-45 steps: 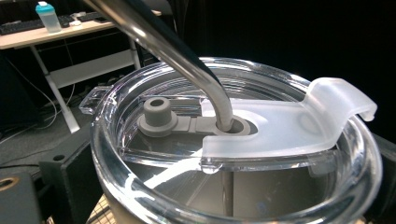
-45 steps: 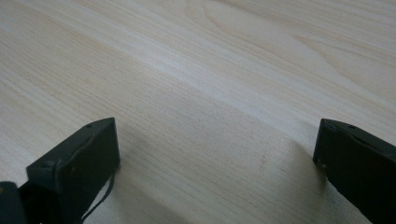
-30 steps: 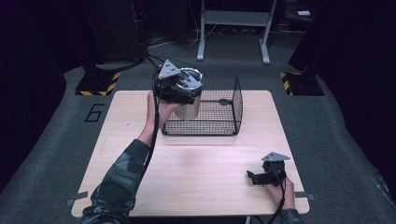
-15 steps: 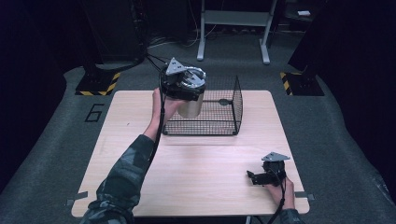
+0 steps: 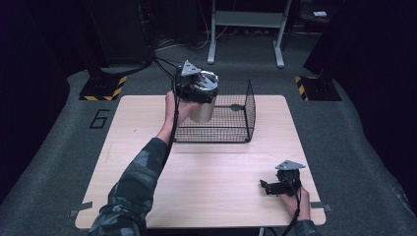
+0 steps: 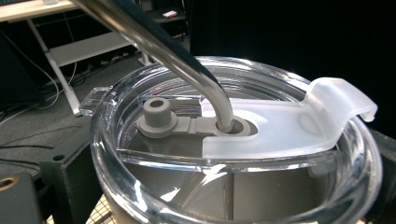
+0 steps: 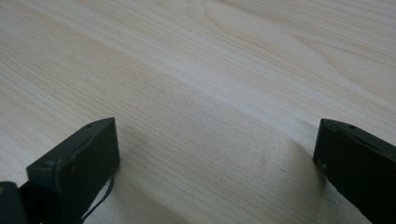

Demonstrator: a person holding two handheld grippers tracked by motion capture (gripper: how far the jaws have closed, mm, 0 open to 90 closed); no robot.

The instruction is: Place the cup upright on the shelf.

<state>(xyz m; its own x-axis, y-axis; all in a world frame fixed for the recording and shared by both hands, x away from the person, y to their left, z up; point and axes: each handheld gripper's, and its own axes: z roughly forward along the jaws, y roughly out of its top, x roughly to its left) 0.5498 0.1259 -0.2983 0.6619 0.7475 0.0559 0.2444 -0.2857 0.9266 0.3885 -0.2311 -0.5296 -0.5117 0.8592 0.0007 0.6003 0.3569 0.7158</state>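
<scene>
A steel tumbler (image 5: 203,109) with a clear lid (image 6: 233,140) and a bent metal straw (image 6: 154,42) hangs in the air at the left end of a black wire basket (image 5: 231,123). My left gripper (image 5: 197,91) is shut on the tumbler just under the lid rim, its black jaws showing on either side of the cup in the left gripper view. Whether the cup's base is inside the basket or just over its edge I cannot tell. My right gripper (image 5: 268,188) rests on the wooden table (image 5: 206,172) near the front right corner, its jaws wide open (image 7: 215,158) with nothing between them.
The basket stands at the back middle of the table, its near side low and its right end curving up. Past the table's far edge are a white metal stand (image 5: 244,29) and yellow-black striped floor blocks (image 5: 103,88).
My left gripper has carried the tumbler a little to the right and farther from the person, toward the basket. The right gripper has stayed still.
</scene>
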